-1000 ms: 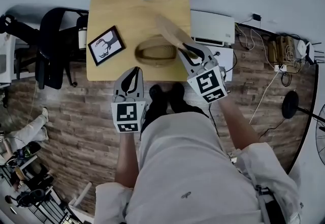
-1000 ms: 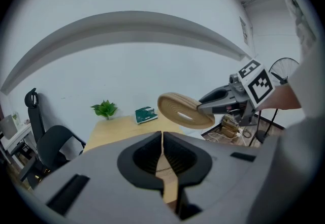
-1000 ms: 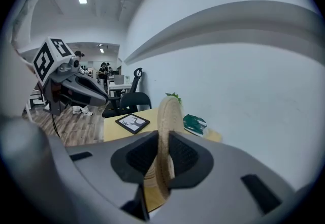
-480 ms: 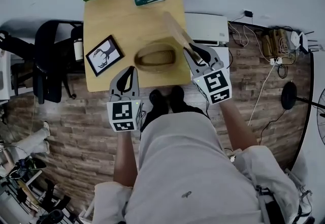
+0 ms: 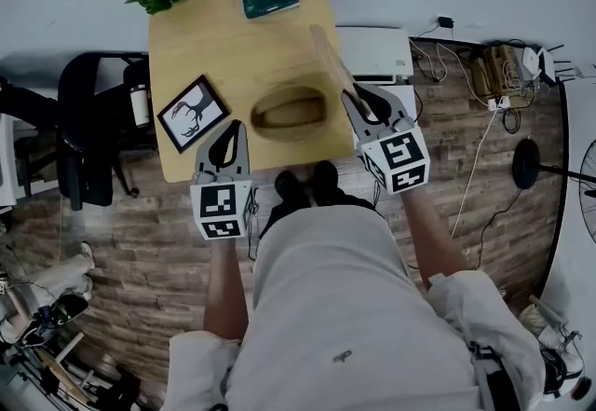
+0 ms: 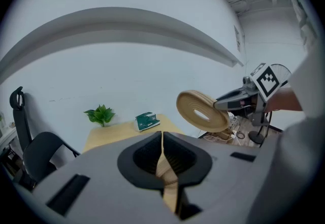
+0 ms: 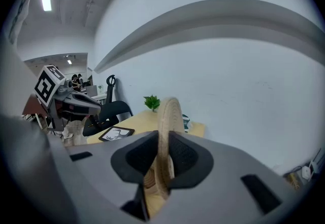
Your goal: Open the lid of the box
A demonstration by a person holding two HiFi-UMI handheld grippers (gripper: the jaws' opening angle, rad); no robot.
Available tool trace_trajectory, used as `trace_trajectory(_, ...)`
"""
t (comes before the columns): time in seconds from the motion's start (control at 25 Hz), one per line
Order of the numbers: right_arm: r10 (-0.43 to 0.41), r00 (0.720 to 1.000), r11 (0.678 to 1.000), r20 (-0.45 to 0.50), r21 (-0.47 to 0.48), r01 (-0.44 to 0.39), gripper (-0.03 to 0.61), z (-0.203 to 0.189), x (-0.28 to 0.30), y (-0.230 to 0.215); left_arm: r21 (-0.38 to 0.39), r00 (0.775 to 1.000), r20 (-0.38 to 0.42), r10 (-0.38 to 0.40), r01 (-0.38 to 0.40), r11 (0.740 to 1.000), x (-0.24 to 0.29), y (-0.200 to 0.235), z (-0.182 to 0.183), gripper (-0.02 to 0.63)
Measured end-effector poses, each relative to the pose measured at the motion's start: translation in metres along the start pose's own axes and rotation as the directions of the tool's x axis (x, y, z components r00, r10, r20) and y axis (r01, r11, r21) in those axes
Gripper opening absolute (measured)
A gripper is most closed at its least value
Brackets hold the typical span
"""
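Over the right side of the wooden table, your right gripper is clamped on the rim of the oval lid. The lid stands on edge, and its long axis runs from the jaws toward 11 o'clock in the head view. The open box sits on the table at 9 o'clock from that gripper. Your left gripper, at the box's 8 o'clock, is closed on nothing.

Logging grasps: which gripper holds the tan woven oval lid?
The right gripper: its jaws clamp the tan woven oval lid by its rim. The left gripper is shut on nothing.
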State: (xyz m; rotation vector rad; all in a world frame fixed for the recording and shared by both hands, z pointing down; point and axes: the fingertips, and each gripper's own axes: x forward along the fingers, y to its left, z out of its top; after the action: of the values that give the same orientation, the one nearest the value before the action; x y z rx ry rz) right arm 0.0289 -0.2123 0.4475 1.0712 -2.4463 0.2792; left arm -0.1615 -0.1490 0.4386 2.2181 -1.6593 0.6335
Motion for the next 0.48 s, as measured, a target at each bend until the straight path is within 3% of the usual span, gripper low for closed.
trace_trajectory(0.48, -0.037, 0.999, 0.991, -0.002, 0.131, 0.037, 0.066, -0.006, -0.006, 0.000, 0.003, 0.999, 0.010, -0.052, 0.052, 0.999, 0.008, 0.013, 0.006, 0.008)
